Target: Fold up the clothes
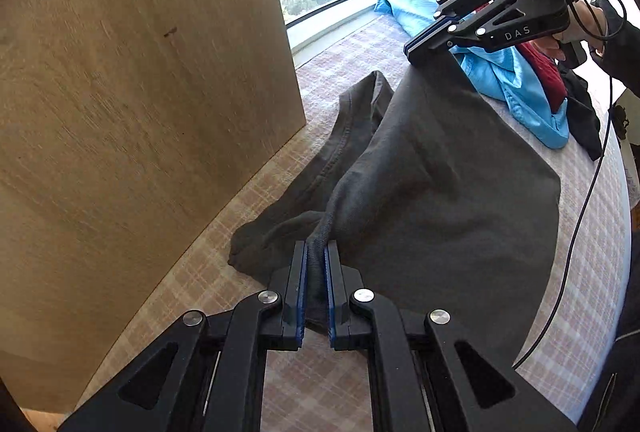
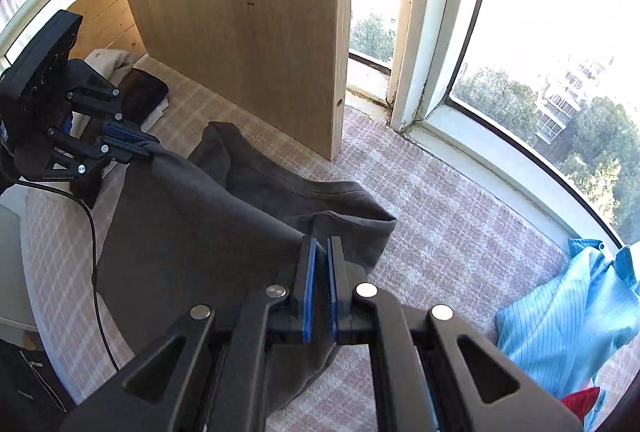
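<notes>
Both grippers, left [image 1: 316,252] and right [image 2: 321,248], clamped a grey garment [image 1: 432,171] stretched between their jaws, folding barely begun; other clothes [image 1: 512,79] waited beyond.

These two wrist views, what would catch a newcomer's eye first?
A dark grey garment hangs stretched between the left gripper and the right gripper, both shut on its edge, above the checked cloth. A tall wooden panel stands behind it, and a bright blue shirt lies by the window.
</notes>
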Action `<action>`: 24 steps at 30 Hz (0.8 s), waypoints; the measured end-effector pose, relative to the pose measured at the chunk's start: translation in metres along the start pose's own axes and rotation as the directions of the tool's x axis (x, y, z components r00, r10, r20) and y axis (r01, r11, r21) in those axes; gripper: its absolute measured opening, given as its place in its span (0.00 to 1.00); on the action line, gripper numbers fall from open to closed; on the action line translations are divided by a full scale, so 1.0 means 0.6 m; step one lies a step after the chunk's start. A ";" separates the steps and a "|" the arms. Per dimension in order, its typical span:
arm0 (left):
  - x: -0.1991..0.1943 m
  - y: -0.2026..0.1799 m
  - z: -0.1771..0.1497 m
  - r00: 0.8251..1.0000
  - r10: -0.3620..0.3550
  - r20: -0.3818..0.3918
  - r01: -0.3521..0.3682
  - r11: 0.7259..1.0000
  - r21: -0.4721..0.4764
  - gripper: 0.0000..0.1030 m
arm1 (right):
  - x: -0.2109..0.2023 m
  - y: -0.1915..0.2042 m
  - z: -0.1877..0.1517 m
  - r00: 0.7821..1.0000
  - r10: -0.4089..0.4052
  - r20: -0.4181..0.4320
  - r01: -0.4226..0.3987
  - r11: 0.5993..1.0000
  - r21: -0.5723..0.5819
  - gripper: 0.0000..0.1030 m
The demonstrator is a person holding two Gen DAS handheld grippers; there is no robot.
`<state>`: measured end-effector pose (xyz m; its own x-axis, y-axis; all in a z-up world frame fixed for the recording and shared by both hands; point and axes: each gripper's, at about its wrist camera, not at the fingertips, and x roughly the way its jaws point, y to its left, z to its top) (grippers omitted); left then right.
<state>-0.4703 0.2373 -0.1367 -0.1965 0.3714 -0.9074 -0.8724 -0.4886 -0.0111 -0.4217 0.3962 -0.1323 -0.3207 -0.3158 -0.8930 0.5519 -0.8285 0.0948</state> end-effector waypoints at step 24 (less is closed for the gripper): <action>0.055 0.019 -0.047 0.998 -0.040 -0.057 0.035 0.996 -0.084 0.47 | 0.105 -0.093 -0.053 0.966 0.248 -0.068 -0.239 0.964 0.119 0.44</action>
<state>-0.4743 0.2216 -0.1789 -0.1357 0.3447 -0.9288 -0.8380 -0.5401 -0.0780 -0.4481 0.4372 -0.2078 -0.1208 -0.4788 -0.8696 0.5167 -0.7783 0.3568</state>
